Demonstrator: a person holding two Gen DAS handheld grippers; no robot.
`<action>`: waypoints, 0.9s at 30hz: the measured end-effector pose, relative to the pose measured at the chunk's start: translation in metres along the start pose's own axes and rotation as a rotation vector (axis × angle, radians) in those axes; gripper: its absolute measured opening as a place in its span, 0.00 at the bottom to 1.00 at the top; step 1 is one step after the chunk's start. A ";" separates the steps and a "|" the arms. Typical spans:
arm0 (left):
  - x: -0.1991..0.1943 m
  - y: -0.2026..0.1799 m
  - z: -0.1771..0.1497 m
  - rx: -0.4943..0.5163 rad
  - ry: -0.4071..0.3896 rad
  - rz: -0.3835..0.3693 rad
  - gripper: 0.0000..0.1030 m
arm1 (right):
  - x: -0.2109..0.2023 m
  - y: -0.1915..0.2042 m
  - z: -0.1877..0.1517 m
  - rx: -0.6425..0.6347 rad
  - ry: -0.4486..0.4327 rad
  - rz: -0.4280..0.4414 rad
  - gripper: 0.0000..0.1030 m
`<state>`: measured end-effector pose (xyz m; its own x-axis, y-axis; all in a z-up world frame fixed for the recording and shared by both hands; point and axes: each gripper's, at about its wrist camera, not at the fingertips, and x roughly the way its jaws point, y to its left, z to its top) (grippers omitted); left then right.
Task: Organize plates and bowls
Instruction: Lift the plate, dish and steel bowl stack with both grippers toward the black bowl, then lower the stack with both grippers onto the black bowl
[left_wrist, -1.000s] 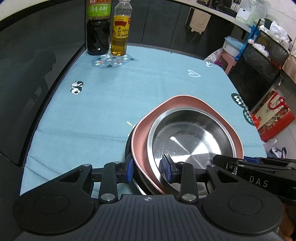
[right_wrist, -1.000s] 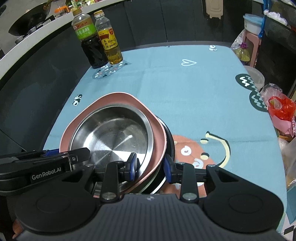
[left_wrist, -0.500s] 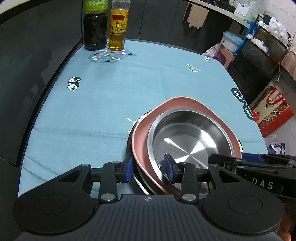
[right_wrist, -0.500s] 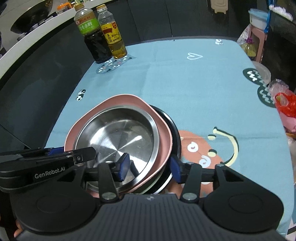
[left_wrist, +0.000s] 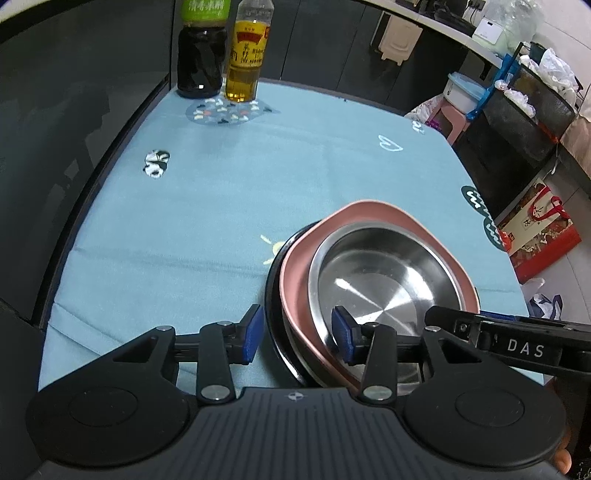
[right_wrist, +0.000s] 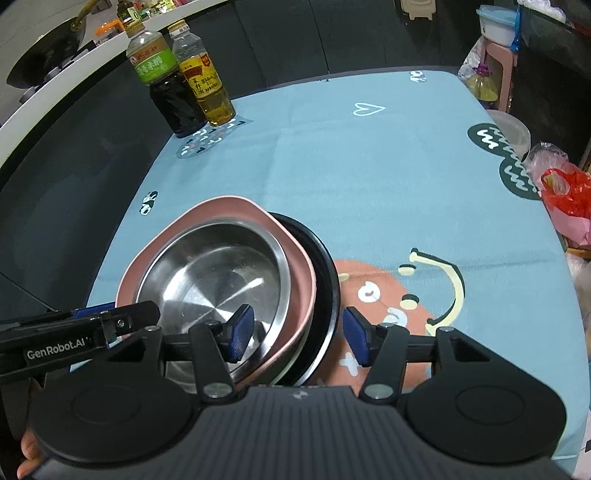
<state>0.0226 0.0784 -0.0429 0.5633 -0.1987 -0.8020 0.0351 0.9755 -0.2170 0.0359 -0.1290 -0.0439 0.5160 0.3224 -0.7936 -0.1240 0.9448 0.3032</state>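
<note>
The dishes sit in one stack on the blue tablecloth (left_wrist: 229, 206) — a steel bowl (left_wrist: 384, 280) inside a pink plate (left_wrist: 373, 214), on a black plate (right_wrist: 325, 273). The left gripper (left_wrist: 297, 334) and the right gripper (right_wrist: 297, 334) have just been opening. Each stands open around the stack's near rim, pads not pressing it. Two bottles (right_wrist: 184, 85) stand at the far corner.

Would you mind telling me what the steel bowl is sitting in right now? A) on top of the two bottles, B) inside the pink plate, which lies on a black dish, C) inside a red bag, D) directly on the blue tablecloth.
B: the steel bowl nests in the pink plate, whose edge overlaps the black dish beneath it on the tablecloth.
</note>
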 end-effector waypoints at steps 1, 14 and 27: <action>0.001 0.002 0.000 -0.006 0.004 -0.006 0.38 | 0.001 0.000 0.000 0.003 0.002 0.003 0.48; 0.013 0.010 0.000 -0.049 0.035 -0.043 0.45 | 0.006 -0.008 -0.001 0.046 0.019 0.028 0.48; 0.018 0.014 -0.002 -0.098 0.055 -0.100 0.53 | 0.007 -0.008 -0.002 0.056 0.022 0.043 0.49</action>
<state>0.0310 0.0881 -0.0613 0.5147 -0.3017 -0.8025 0.0065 0.9374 -0.3482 0.0388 -0.1345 -0.0532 0.4922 0.3646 -0.7905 -0.0982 0.9255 0.3657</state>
